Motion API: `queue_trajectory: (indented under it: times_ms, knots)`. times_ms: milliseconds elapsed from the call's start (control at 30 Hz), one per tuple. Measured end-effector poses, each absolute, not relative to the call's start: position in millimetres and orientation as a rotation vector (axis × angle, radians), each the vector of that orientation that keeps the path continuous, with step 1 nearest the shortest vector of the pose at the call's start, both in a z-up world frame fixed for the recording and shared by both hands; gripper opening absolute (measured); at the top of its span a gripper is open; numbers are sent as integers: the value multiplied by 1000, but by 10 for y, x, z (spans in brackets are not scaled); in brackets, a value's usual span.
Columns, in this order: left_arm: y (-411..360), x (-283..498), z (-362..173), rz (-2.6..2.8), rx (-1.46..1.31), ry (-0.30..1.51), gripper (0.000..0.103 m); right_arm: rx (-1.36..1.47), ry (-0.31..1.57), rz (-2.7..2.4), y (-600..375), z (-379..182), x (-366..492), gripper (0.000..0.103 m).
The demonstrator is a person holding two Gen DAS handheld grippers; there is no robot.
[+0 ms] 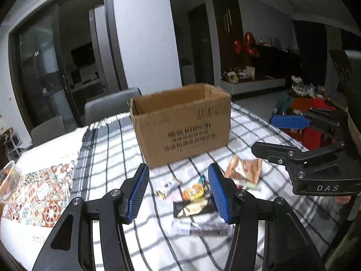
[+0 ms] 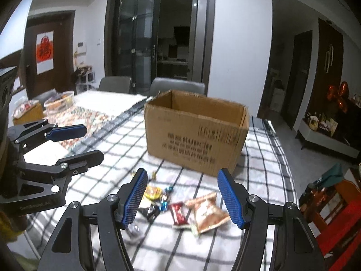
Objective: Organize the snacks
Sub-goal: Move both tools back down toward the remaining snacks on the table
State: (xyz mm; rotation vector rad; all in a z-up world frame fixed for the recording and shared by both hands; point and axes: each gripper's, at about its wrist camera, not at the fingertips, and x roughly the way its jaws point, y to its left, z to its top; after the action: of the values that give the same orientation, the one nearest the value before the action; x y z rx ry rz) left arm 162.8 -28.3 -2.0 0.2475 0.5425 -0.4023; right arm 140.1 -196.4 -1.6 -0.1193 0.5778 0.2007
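An open cardboard box (image 1: 180,131) (image 2: 194,135) stands upright on the checked tablecloth (image 1: 117,158); what I can see of its inside looks empty. Loose snacks lie in front of it: a tan packet (image 1: 244,169) (image 2: 208,212), a yellow-orange packet (image 1: 194,192) (image 2: 153,192), a black packet (image 1: 194,207) (image 2: 150,212), a red packet (image 2: 179,213) and blue foil candies (image 2: 165,198). My left gripper (image 1: 178,176) (image 2: 93,142) hovers open over the pile, holding nothing. To its right, my right gripper (image 2: 182,176) (image 1: 266,135) is also open and holds nothing.
A patterned mat (image 1: 45,187) and a basket (image 1: 8,180) (image 2: 59,100) sit at the table's left end. Grey chairs (image 2: 176,85) stand behind the table. Red boxes and clutter (image 1: 311,113) lie beyond the table's right edge.
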Motion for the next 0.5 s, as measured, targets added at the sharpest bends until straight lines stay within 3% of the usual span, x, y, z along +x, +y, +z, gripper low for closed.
queue_trajectory:
  times_ms: [433, 500]
  knots:
    - [-342, 1772, -555, -464, 327, 643, 53, -179, 661, 214, -1829, -492, 1442, 64]
    - [-371, 1806, -617, -472, 346, 653, 53, -185, 673, 218, -1833, -541, 1480, 60]
